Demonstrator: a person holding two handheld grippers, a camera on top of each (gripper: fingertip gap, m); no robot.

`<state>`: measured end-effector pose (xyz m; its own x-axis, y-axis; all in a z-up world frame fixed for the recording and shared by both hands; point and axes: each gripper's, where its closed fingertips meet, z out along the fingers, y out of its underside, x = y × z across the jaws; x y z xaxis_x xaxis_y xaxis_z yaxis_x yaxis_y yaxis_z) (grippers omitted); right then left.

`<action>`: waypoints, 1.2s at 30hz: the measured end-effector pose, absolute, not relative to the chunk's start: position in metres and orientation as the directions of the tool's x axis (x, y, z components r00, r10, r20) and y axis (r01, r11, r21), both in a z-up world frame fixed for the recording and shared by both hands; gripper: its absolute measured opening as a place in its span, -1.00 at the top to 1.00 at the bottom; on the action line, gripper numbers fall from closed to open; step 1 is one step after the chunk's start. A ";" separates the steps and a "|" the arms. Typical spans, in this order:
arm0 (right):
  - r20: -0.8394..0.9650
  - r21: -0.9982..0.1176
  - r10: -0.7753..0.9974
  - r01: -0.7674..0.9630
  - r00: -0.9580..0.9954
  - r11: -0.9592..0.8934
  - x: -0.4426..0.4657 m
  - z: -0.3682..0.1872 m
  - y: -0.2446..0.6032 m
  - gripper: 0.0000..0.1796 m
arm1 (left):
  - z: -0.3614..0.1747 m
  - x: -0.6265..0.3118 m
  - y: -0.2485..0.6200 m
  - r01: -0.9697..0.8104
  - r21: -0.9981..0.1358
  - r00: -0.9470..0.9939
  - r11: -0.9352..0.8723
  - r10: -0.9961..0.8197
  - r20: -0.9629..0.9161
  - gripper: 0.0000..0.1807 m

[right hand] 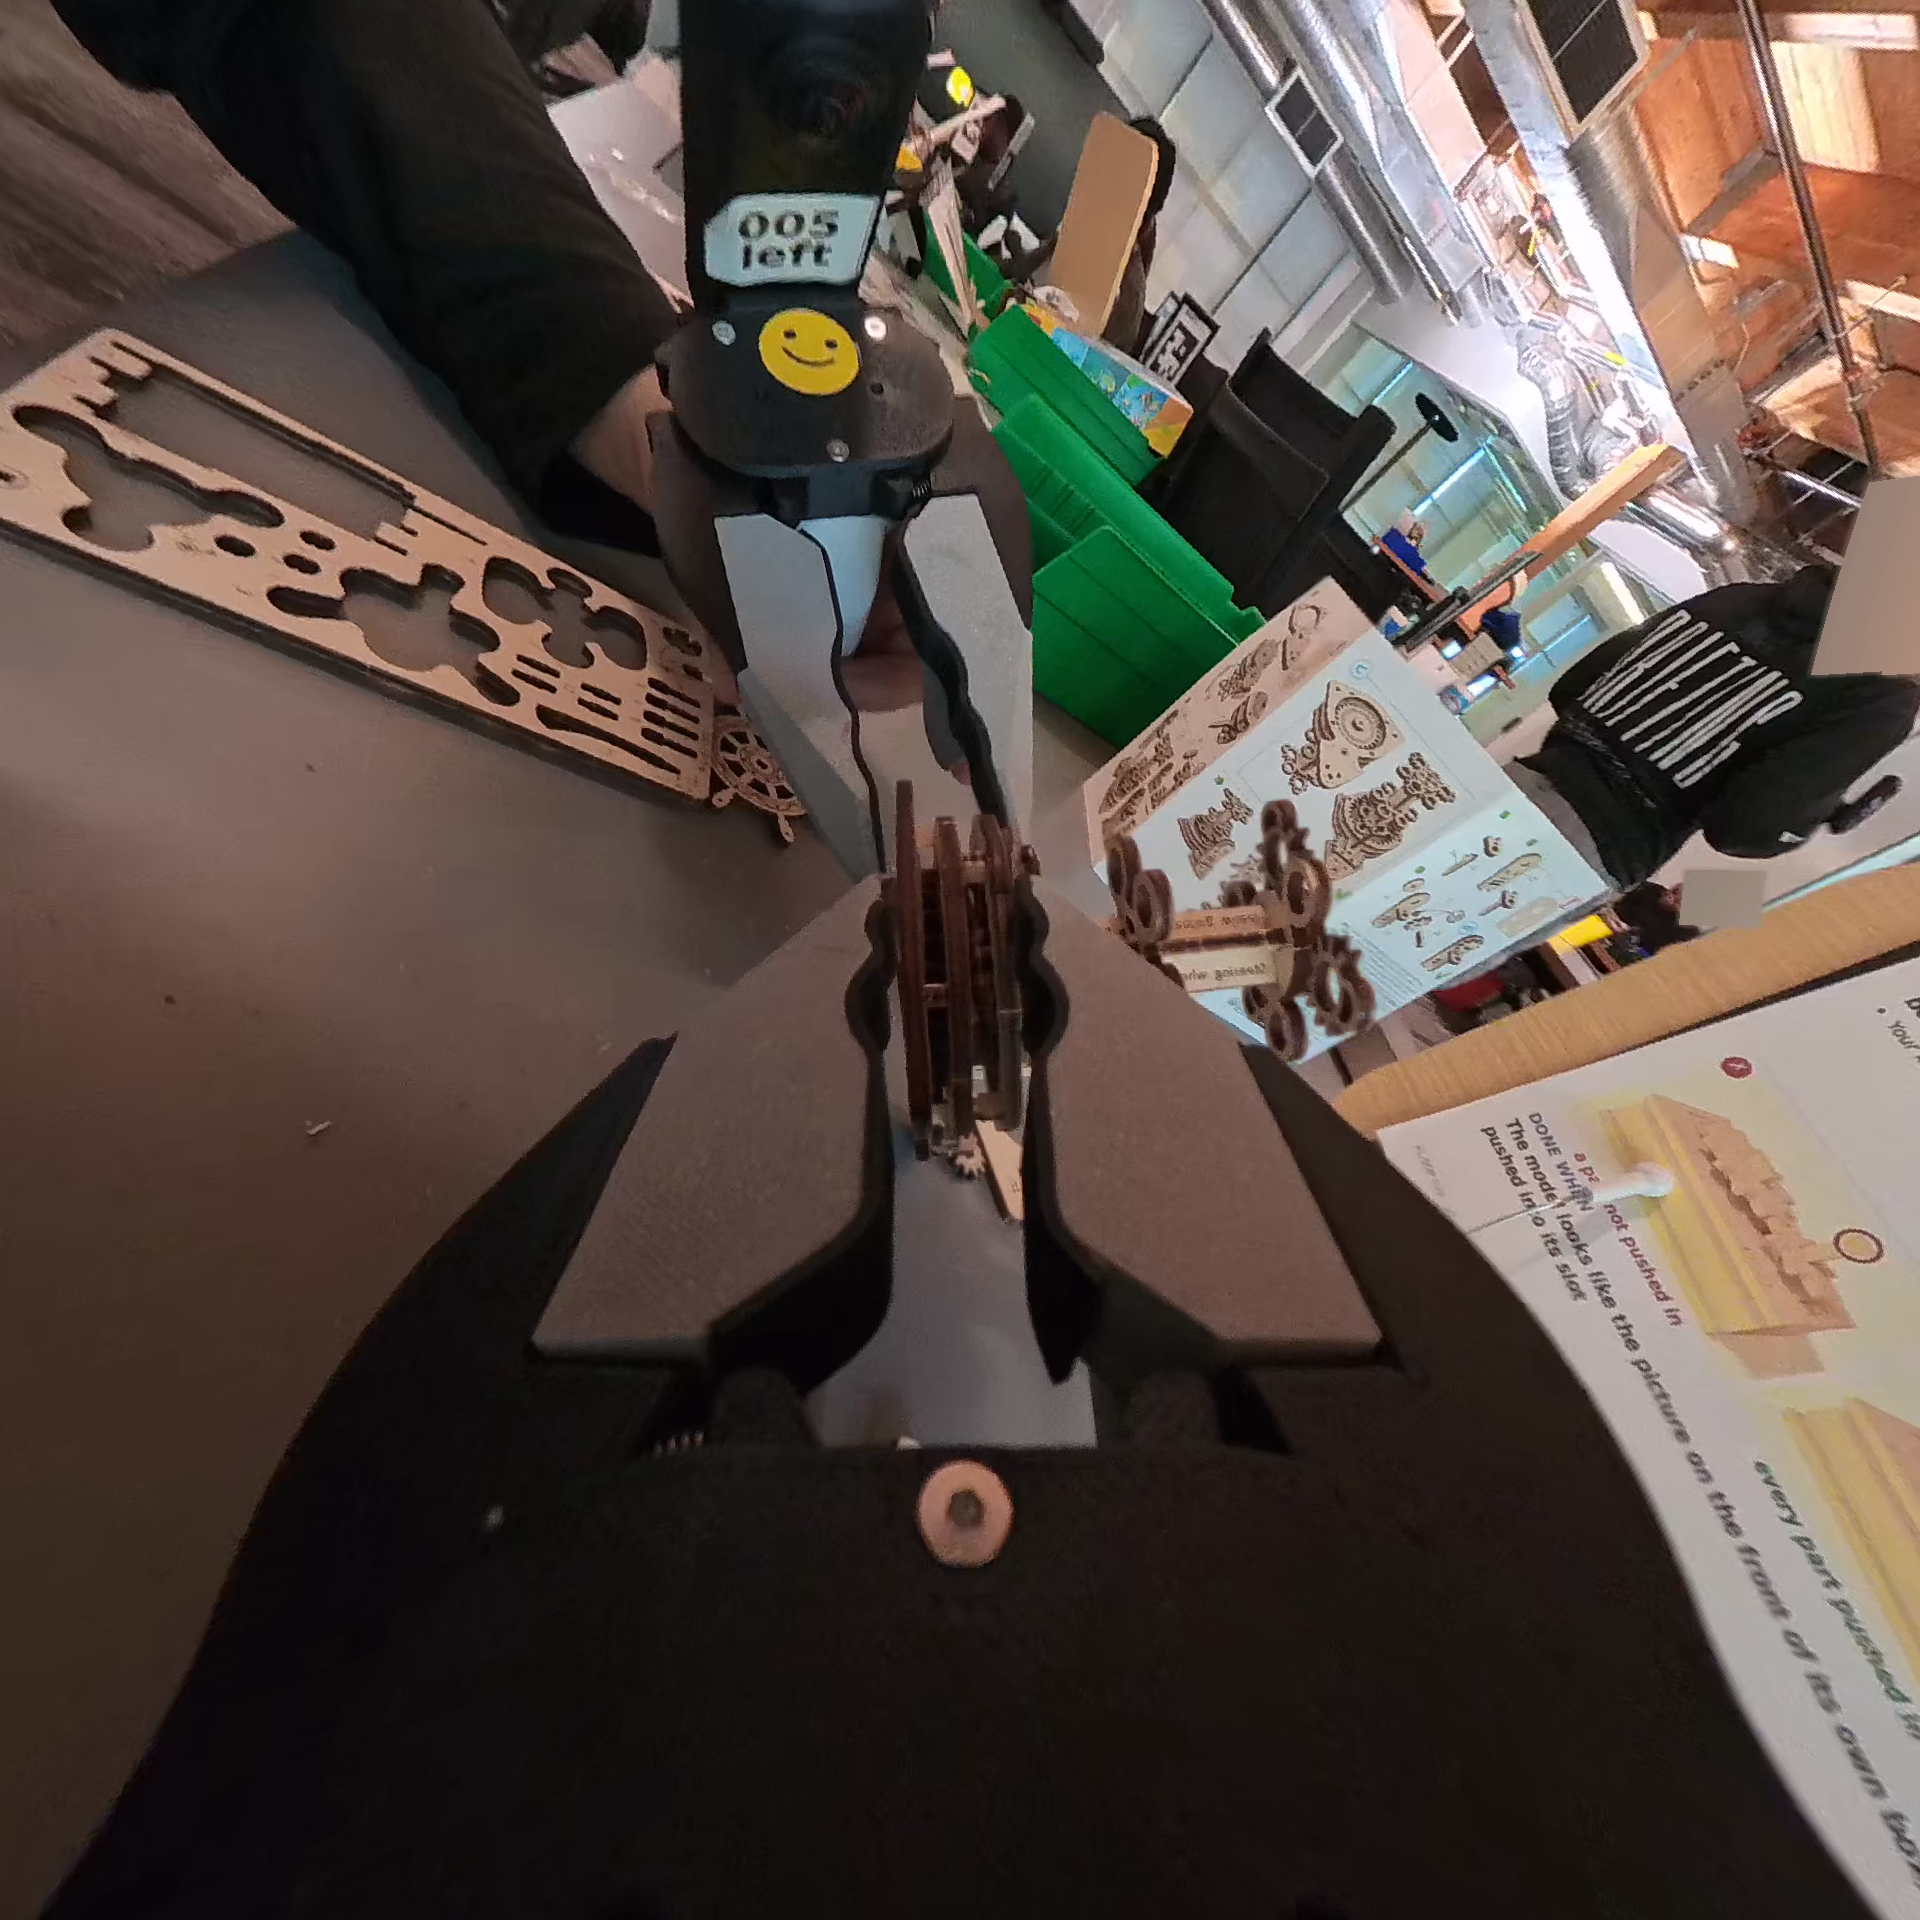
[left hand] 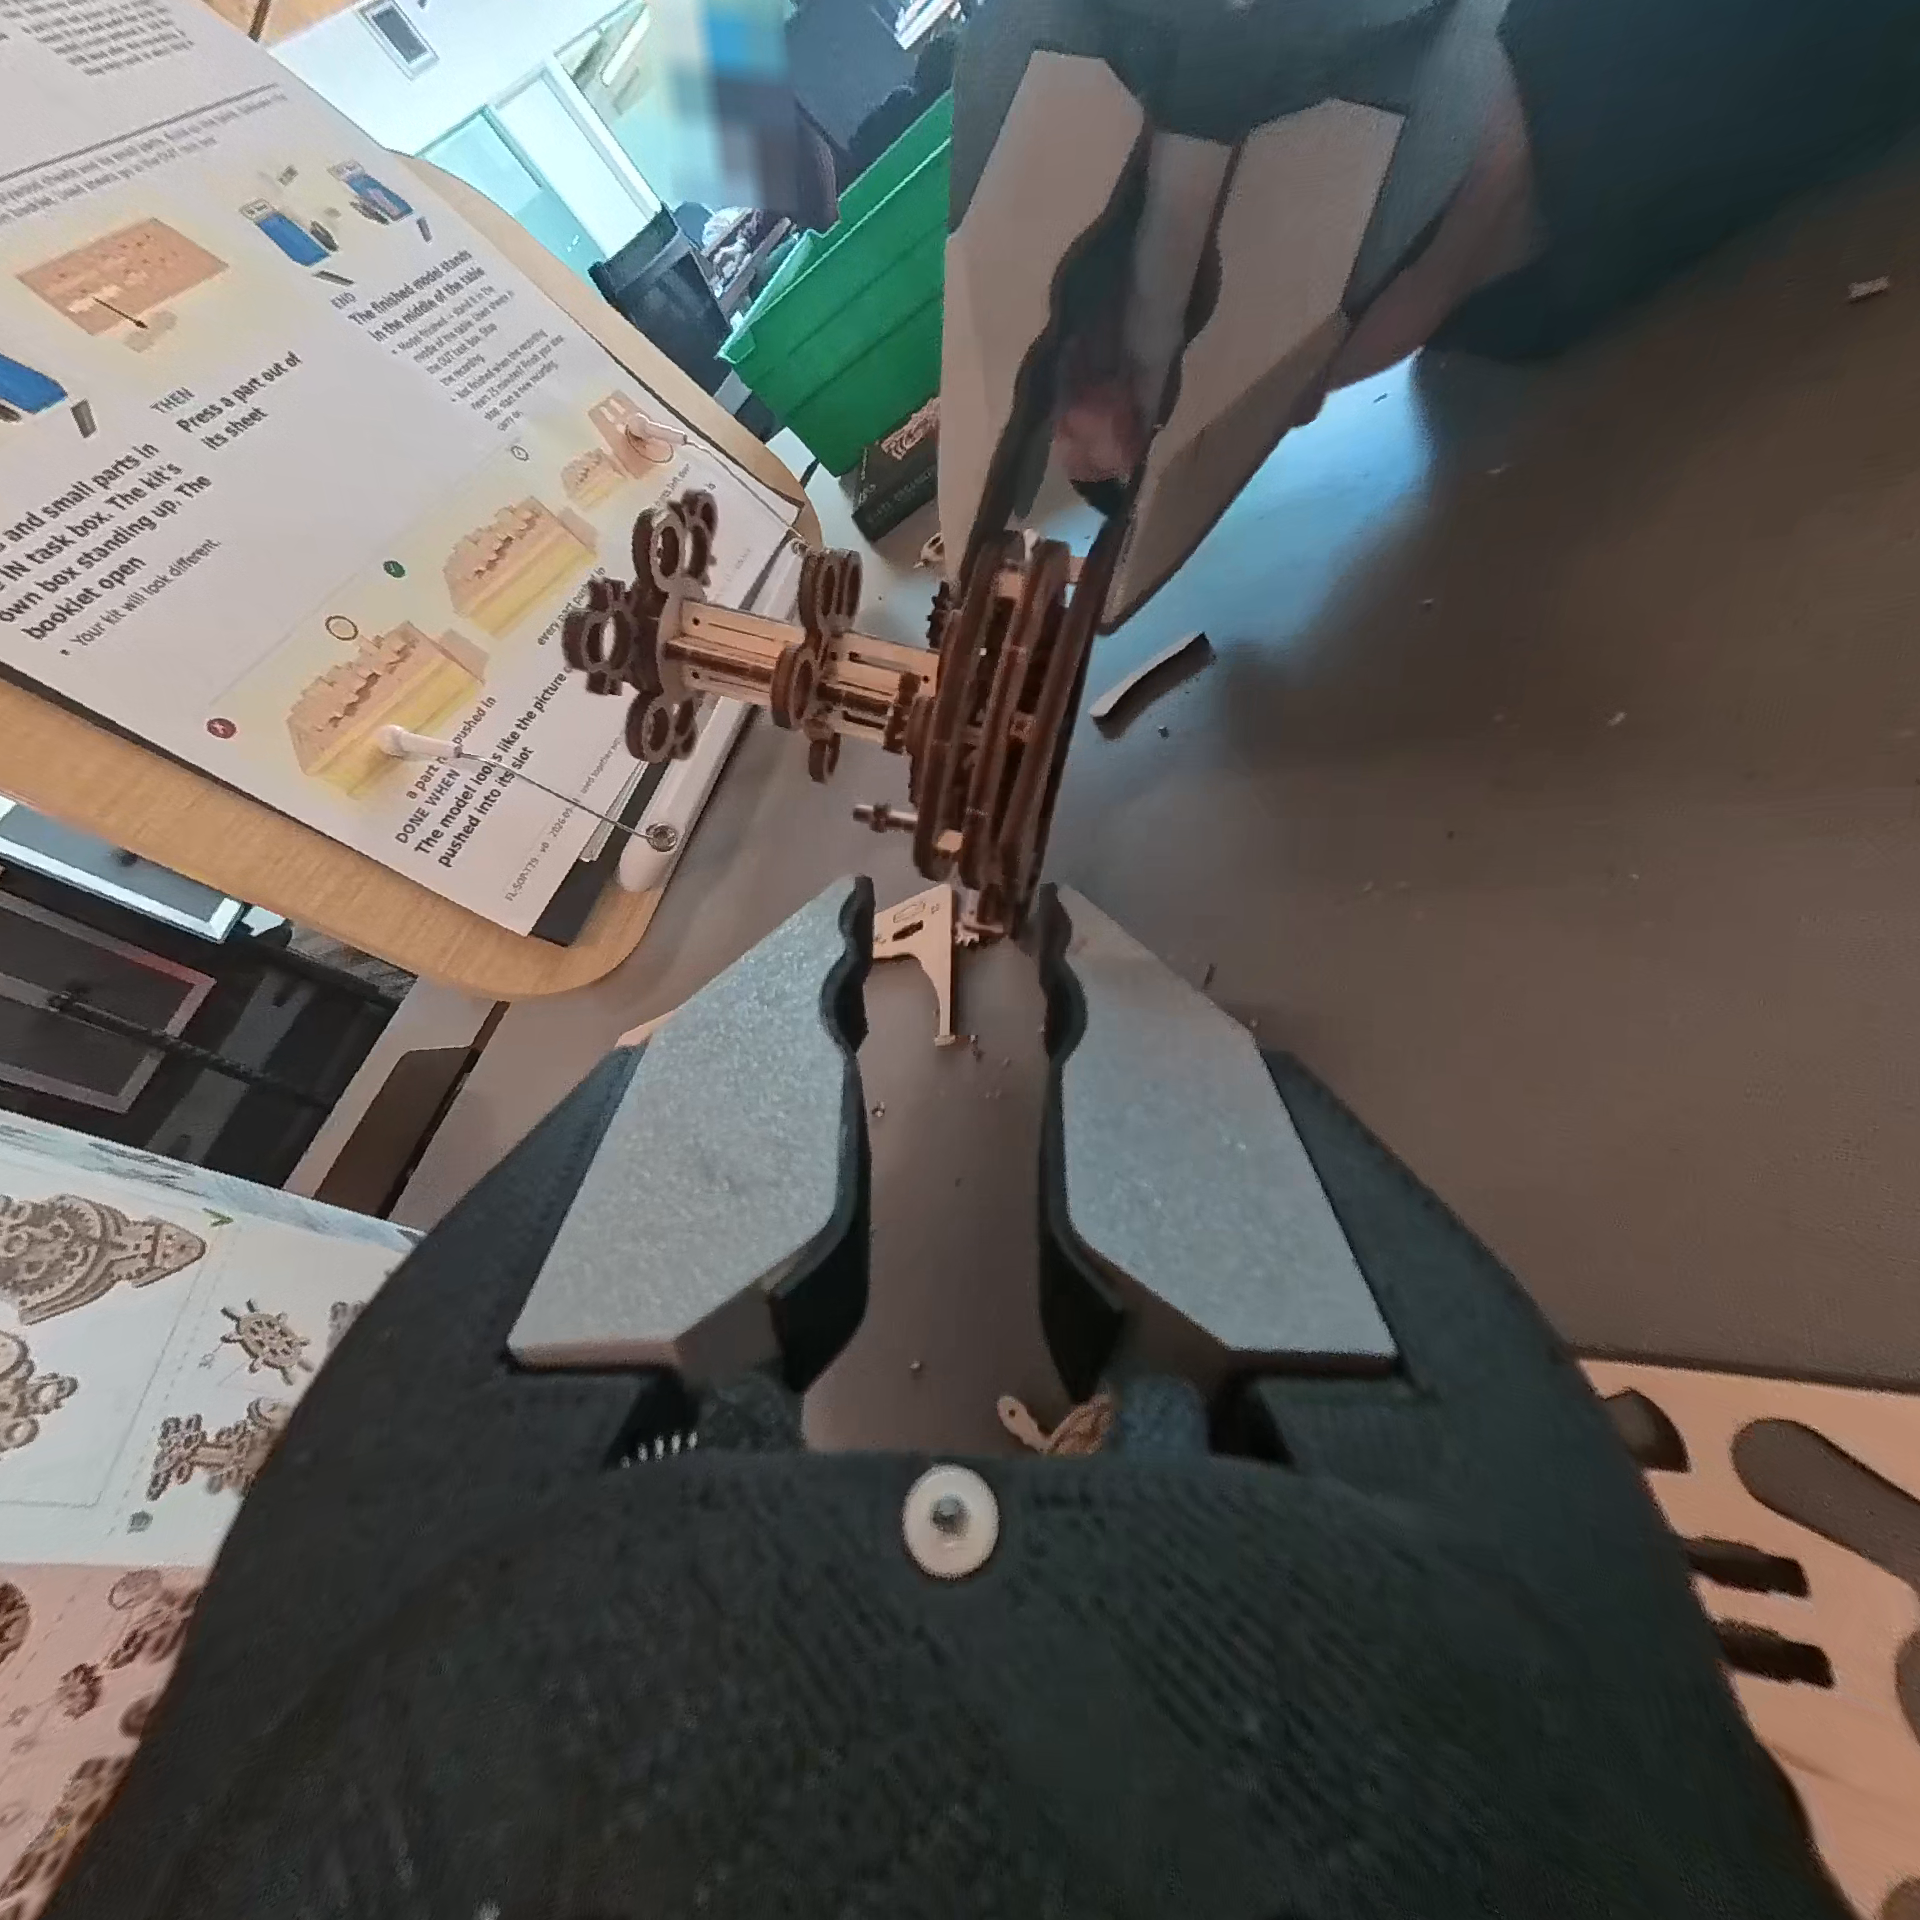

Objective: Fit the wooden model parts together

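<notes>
Two-handed step. Held wooden model (left hand: 987, 707) above the table (left hand: 1455, 831), clamped by its discs in right gripper (right hand: 956, 935). Poised left gripper (left hand: 951, 935) apart, empty, at its near edge. Probably best closed squarely on the rim, sparing the axle.

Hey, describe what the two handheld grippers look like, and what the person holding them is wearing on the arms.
Both the left gripper and the right gripper have a black textured plastic body, flat grey fingers with wavy black-edged tips, and one round metal screw in the middle. The left gripper's front carries a white label and a yellow smiley sticker. The arm behind it wears a dark sleeve.
</notes>
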<state>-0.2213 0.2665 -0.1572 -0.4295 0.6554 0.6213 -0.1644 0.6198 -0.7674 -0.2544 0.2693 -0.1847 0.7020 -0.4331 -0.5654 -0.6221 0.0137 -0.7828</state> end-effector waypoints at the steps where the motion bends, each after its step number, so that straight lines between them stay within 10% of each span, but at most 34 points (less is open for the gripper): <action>1: 0.613 -0.776 0.660 -0.171 -0.435 0.607 -0.221 -0.156 0.266 0.80 | -0.184 -0.254 0.270 -0.609 -0.793 0.710 0.013 -0.438 -0.552 0.67; 36: 0.730 -0.635 0.574 -0.058 -0.372 0.770 -0.229 -0.175 0.279 0.81 | -0.186 -0.256 0.272 -0.812 -0.584 0.549 0.023 -0.313 -0.775 0.78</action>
